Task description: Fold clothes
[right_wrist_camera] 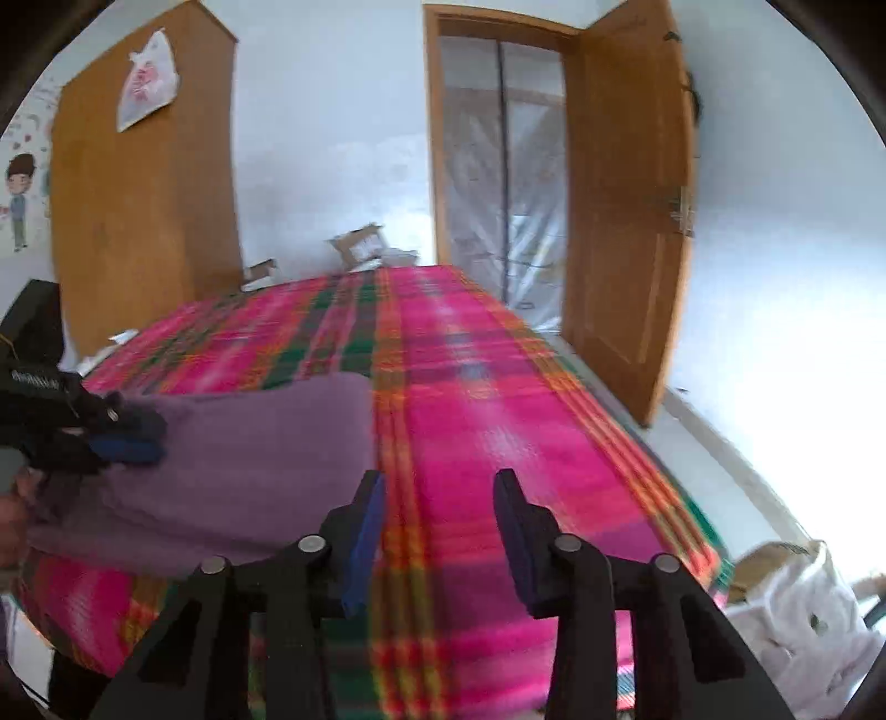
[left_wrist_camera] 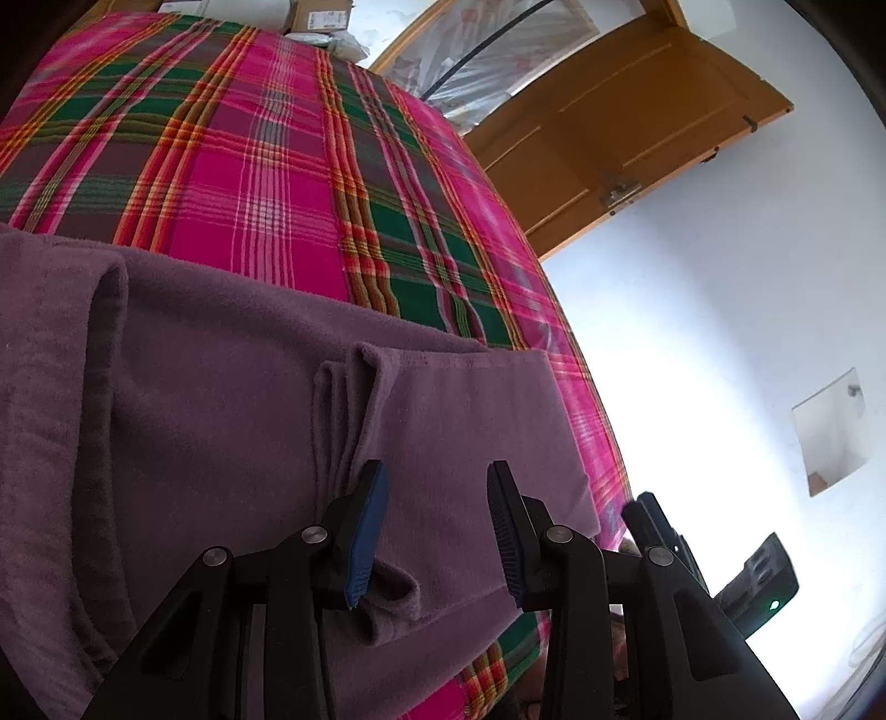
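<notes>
Purple fleece garment point(left_wrist_camera: 232, 387) lies flat on the plaid bedspread point(left_wrist_camera: 266, 166), at its near edge, partly folded with a bunched sleeve-like pleat point(left_wrist_camera: 343, 410) on top. No readable writing anywhere; cardboard boxes point(left_wrist_camera: 321, 14) past the far end of the bedspread carry labels too small to read.

Left gripper point(left_wrist_camera: 437, 531) points down over the garment, jaws apart, blue pads point(left_wrist_camera: 368, 531) not pinching; the fabric runs under and between them, and a small curl of it sits just beside the left pad. Released, nothing grasped.

From the right wrist view, the garment point(right_wrist_camera: 249, 443) sits left of the right gripper point(right_wrist_camera: 437, 534), on the same bedspread point(right_wrist_camera: 498, 415). Right gripper tilts down over bare plaid just right of the garment's edge, jaws apart, nothing between them; view is motion-blurred. The left gripper point(right_wrist_camera: 119, 437) shows at the far left, on the garment. Wooden door point(right_wrist_camera: 626, 221) stands open beyond the bedspread's right side, wardrobe point(right_wrist_camera: 144, 194) beyond its left.
</notes>
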Demonstrator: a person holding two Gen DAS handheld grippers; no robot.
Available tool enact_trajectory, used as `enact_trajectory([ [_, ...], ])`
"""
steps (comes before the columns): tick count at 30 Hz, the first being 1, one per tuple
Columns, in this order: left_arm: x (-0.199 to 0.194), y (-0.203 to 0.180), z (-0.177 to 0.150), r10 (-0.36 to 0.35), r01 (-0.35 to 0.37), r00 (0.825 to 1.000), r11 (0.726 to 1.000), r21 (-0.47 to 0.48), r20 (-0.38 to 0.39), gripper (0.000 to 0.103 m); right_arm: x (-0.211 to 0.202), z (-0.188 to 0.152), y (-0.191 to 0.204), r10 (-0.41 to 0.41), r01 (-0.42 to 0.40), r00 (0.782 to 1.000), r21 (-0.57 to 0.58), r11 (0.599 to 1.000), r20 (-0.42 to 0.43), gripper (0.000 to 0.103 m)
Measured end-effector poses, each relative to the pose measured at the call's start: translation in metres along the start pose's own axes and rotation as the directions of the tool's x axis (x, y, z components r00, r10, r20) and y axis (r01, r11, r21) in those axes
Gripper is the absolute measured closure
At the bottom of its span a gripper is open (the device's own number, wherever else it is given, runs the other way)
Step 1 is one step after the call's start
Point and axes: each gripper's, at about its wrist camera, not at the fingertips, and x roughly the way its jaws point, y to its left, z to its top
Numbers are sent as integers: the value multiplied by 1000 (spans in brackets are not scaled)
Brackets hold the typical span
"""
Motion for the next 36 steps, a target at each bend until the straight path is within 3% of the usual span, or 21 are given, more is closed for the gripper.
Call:
enact_trajectory([
  [4,-3,2,-2,0,0,1000,1000,0,-4,65,21,4,14,74,-75,996,-23,997,-40,88],
  [6,-4,1,-1,-2,2,1000,1000,0,-5,65,29,-1,17,89,-90,993,-15,996,-73,93],
  [14,-2,-1,-2,9,-9,1000,999,33,-14,65,21,-17,2,116,-114,988,25,993,-106,92],
  [19,-4,-6,-3,30,-29,999,999,45,-23,65,19,-1,0,158,-154,980,43,987,-124,93],
  [25,-7,-5,-8,30,-29,999,999,39,-29,65,50,30,10,193,-192,971,22,981,-140,95],
  [29,-11,-6,-13,45,-43,998,997,61,-32,65,75,29,11,196,-194,954,30,981,-225,95],
  [36,-17,-8,-18,69,-65,997,995,81,-40,65,82,43,11,198,-198,952,24,980,-233,95],
])
